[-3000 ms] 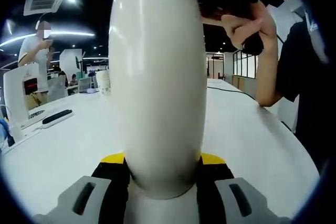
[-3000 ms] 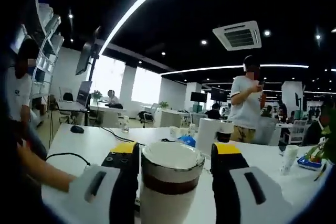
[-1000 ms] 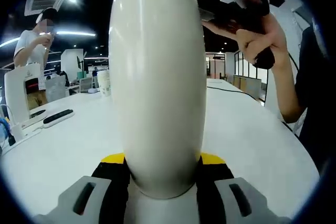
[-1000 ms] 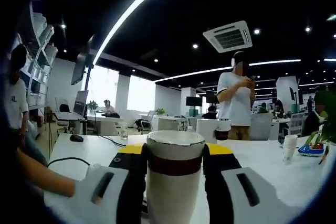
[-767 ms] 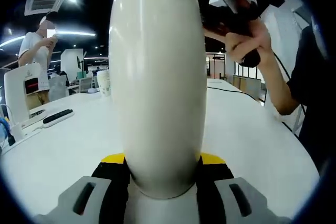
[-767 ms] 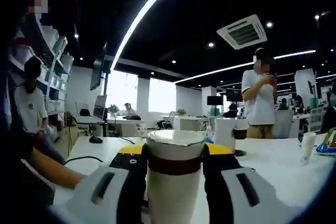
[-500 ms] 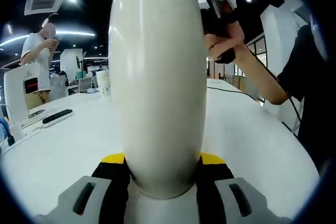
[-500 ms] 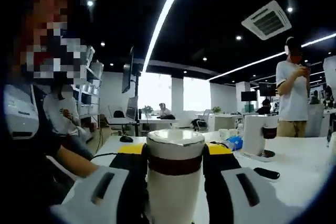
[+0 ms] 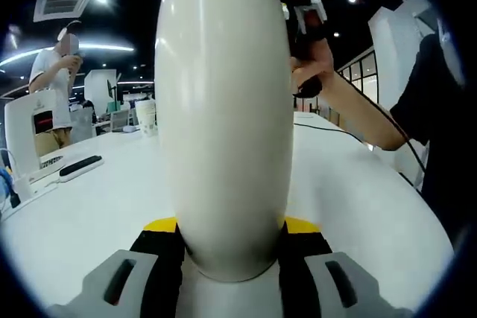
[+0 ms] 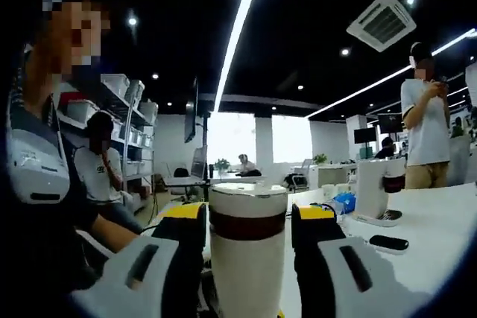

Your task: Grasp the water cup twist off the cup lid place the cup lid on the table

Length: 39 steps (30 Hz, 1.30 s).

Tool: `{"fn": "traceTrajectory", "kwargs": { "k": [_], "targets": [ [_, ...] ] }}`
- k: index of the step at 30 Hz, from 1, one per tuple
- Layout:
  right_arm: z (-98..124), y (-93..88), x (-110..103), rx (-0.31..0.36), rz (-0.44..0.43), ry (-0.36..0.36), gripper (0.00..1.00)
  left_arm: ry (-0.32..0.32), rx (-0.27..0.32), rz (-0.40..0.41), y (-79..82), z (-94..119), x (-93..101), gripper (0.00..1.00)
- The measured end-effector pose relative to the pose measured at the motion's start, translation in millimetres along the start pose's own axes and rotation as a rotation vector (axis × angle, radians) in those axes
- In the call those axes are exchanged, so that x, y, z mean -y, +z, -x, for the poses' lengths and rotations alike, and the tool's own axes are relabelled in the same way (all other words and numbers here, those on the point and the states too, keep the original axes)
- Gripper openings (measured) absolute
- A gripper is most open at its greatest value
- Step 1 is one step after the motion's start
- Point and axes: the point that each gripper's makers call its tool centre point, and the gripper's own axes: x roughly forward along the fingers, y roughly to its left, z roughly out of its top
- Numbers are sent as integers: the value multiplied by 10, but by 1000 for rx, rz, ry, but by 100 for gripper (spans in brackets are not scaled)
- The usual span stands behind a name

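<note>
L gripper [image 9: 229, 232], bottom centre of the left gripper view, had both jaws clamped on the white water cup [image 9: 223, 109], which ran up the frame's middle above the white table [image 9: 89, 206]. R gripper [image 10: 247, 221], bottom centre of the right gripper view, was closed on the cup lid [image 10: 247, 202] w/ its dark band. Person's hand [image 9: 317, 65] sat upper right in the left gripper view.

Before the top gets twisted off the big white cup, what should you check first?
1. Left gripper shut on the tall white water cup: ok.
2. Right gripper around the cup's lid end with the dark brown band: ok.
3. Right gripper squeezing tight: cannot tell.
4. Bare spot on the white table for the lid: ok.
5. Lid already loose: cannot tell.
</note>
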Motion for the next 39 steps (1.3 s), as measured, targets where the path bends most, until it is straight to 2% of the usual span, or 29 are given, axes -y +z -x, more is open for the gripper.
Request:
{"fn": "traceTrajectory", "kwargs": {
  "k": [2, 4, 7, 9, 11, 16, 21, 24, 27, 32, 34, 39],
  "targets": [
    [32, 19, -28, 16, 36, -75, 65, -1, 0, 0, -1, 0, 2, 51],
    [74, 84, -99, 51, 79, -195, 64, -1, -1, 0, -1, 1, 3, 51],
    [144, 150, -107, 62, 112, -379, 61, -1, -1, -1, -1, 2, 6, 51],
    [169, 232, -103, 83, 136, -475, 55, 0, -2, -2, 3, 3, 12, 51],
    [137, 305, -150, 108, 156, -511, 53, 1, -2, -2, 3, 4, 15, 51],
    [32, 170, -46, 14, 196, -587, 55, 4, -2, -2, 1, 9, 13, 51],
    [-70, 9, -3, -44, 173, -561, 57, 5, -2, -2, 1, 12, 12, 51],
    [-98, -135, 49, -100, 192, -558, 53, 8, -3, -1, 1, 13, 9, 51],
    [-76, -155, 77, -85, 178, -554, 48, 12, -2, 0, 3, 13, 11, 51],
    [-61, -130, 53, -43, 149, -507, 47, 13, -1, -1, 7, 7, 14, 51],
    [-67, -125, 42, -38, 147, -477, 47, 13, -2, 1, 6, 6, 14, 51],
    [-106, -132, -15, -53, 110, -269, 46, 13, -3, 4, 4, 5, 12, 51]
  ]
}}
